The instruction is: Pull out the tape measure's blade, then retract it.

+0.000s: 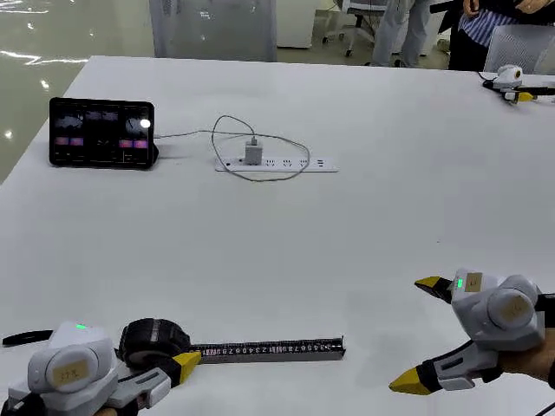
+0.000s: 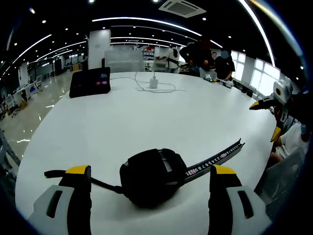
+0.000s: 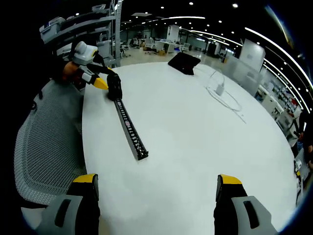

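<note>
Tape measure (image 1: 153,340), starting at the far left: where?

– Near left corner of the white table (image 1: 390,199). Black, rounded case lying flat, with a black wrist strap (image 1: 26,337) trailing off to its left.

Left gripper (image 2: 150,171)?

– Released. Yellow-tipped jaws spread to either side of the case, touching neither flank in the left gripper view. Gripping nothing.

Blade (image 1: 273,349)?

– Drawn out to the right of the case and lying flat on the tabletop. Dark, narrow and straight, with pale numerals along its length. Hooked end loose on the table, held by nothing.

Right gripper (image 1: 414,332)?

– Farther right, well apart from the blade's hooked end. Jaws wide, nothing between them. Same story in the right gripper view: bare tabletop between the two yellow tips, blade off to the left.

And farther back?

– Dark tablet (image 1: 102,133) propped up at the left, screen lit. Then a white charger (image 1: 253,153) plugged into a white power strip (image 1: 276,163), with a grey cable (image 1: 186,134) looping from tablet to charger.
</note>
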